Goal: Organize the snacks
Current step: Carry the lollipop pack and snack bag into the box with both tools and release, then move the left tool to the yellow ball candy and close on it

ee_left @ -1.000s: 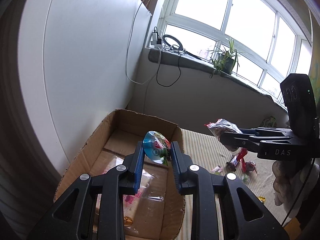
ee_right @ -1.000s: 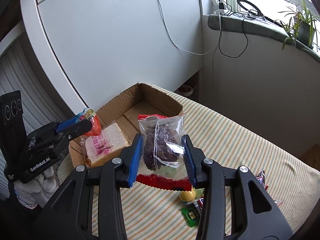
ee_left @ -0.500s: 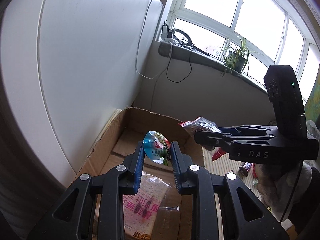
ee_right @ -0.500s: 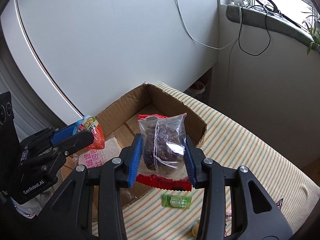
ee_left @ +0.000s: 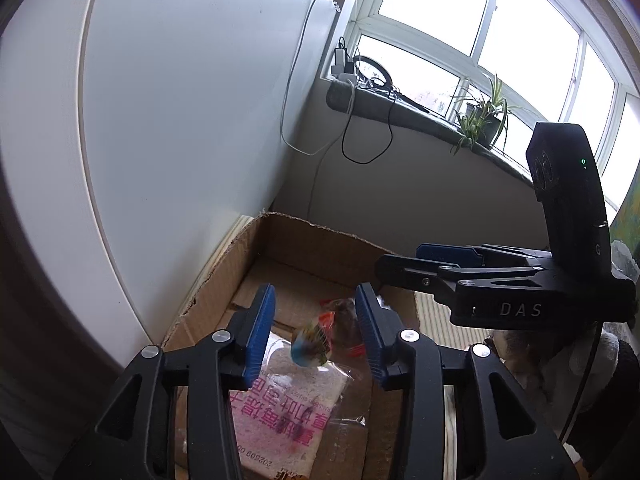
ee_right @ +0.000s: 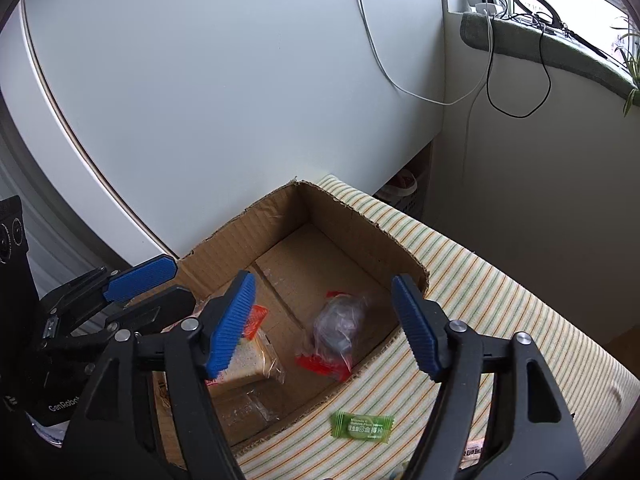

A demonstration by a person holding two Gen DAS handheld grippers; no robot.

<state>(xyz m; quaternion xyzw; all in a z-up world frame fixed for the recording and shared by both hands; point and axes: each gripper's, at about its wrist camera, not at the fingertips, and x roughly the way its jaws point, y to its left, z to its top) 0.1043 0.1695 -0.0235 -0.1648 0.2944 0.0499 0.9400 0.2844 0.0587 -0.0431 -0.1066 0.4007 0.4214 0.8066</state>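
Observation:
The cardboard box (ee_left: 224, 280) (ee_right: 360, 232) stands against the white wall on the striped cloth. My left gripper (ee_left: 315, 294) (ee_right: 160, 286) hangs over it, its jaws opening; a small blue packet (ee_left: 312, 346), blurred, drops free below them. My right gripper (ee_right: 323, 282) (ee_left: 400, 258) is above the box too, jaws opening with nothing between the pads. The clear bag of dark snack with red ends (ee_right: 336, 328) (ee_left: 344, 316) lies loose on the box floor. A wrapped bread packet with pink print (ee_left: 288, 412) (ee_right: 248, 364) lies in the near part of the box.
A green wrapped candy (ee_right: 362, 426) lies on the striped cloth (ee_right: 500, 320) just outside the box's near wall. The white wall runs close behind the box. A windowsill with cables and a potted plant (ee_left: 484, 120) is at the back right.
Both grippers have opened over the box. The blue packet has left the left jaws and is falling. The clear bag has dropped from the right jaws onto the box floor.

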